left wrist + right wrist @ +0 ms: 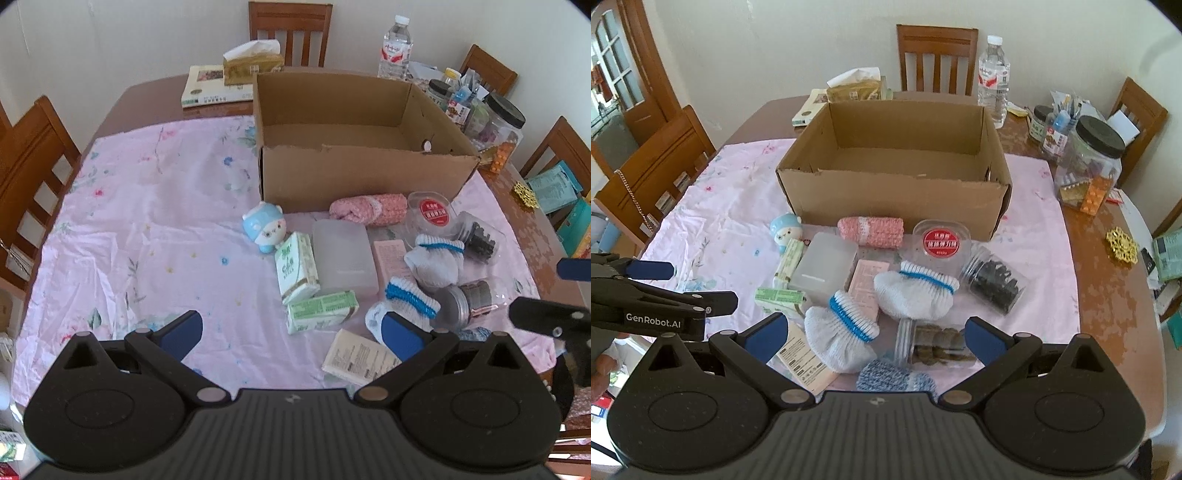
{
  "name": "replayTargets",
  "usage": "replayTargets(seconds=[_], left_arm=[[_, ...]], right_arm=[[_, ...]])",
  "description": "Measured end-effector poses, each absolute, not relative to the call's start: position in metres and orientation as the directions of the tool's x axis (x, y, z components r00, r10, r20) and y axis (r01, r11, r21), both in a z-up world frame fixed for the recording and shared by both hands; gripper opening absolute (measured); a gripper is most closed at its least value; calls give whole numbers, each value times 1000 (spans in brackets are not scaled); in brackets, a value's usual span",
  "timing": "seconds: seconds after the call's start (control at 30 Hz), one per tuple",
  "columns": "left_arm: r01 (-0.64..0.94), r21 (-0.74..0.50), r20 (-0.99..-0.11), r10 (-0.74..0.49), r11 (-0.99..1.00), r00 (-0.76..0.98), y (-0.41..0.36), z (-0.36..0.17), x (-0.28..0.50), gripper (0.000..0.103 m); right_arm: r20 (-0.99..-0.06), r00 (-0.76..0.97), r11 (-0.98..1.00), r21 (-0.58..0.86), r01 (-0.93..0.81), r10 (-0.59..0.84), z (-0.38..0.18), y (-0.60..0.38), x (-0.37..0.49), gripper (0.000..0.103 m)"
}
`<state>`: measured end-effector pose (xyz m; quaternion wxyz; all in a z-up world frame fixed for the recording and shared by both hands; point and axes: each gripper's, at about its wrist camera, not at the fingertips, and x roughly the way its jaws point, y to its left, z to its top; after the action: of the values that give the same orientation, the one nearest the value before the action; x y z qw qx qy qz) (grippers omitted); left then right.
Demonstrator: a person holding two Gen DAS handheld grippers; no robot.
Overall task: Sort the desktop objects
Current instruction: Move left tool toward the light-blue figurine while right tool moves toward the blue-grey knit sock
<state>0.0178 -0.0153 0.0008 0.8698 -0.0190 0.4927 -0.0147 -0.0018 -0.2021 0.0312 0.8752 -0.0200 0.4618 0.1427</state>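
Observation:
An empty cardboard box (354,173) (894,199) stands on the pink cloth. In front of it lies a heap: a blue toy figure (263,228) (786,230), two green tissue packs (297,266), a frosted plastic case (343,254) (825,271), a pink knitted roll (369,208) (871,229), white socks with blue bands (437,260) (916,293), a red-lidded tub (942,242) and small jars. My left gripper (291,332) hovers open near the heap's front. My right gripper (877,334) hangs open above the socks. Neither holds anything.
A water bottle (993,81), a tissue box (253,62) on a book, and big black-lidded jars (1089,166) stand behind and right of the box. Wooden chairs ring the table. The cloth's left half (147,229) is bare. Bare wood lies at the right (1108,295).

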Motion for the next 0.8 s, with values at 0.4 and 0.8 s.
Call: replayTargets(seconds=[0.4, 0.8], left_arm=[[-51, 6, -839, 33, 999, 543, -24, -4, 23, 102], [-57, -5, -840, 27, 998, 541, -27, -17, 25, 102]], right_arm=[[-813, 522, 943, 95, -319, 259, 21, -231, 18, 103], [-809, 488, 909, 131, -396, 329, 6, -238, 26, 103]])
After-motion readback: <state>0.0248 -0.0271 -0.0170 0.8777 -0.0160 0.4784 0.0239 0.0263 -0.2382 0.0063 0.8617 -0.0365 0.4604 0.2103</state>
